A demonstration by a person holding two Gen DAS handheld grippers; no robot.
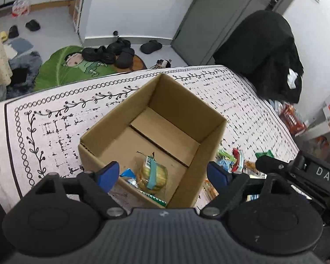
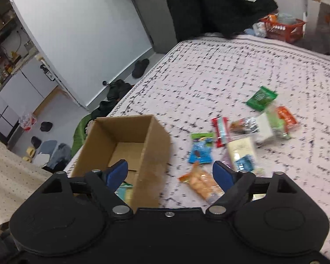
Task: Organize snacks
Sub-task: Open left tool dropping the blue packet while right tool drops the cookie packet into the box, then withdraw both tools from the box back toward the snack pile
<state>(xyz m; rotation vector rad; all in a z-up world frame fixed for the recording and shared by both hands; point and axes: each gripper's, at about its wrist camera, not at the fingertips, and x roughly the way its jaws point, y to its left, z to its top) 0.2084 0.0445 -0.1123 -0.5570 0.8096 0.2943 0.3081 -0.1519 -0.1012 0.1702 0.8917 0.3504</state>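
An open cardboard box [image 1: 182, 110] stands on the patterned bedspread [image 1: 55, 118]; it also shows in the right wrist view [image 2: 151, 145]. Inside lie a clear bag of round biscuits [image 1: 151, 175] and a blue packet [image 1: 127, 173]. My left gripper [image 1: 165, 173] is open and empty above the box's near end. My right gripper [image 2: 171, 173] is open and empty, over the box's right wall, with an orange snack bag [image 2: 200, 182] just below. Several loose snack packets [image 2: 244, 136] lie right of the box, among them a green one [image 2: 261, 98] and a blue one [image 2: 201, 149].
The right gripper's body [image 1: 297, 171] shows at the right of the left wrist view. A chair draped in black clothing [image 1: 266, 52] stands past the bed's far corner. Shoes [image 1: 107, 52] and a green mat [image 1: 61, 68] lie on the floor. An orange basket [image 2: 281, 27] sits beyond the bed.
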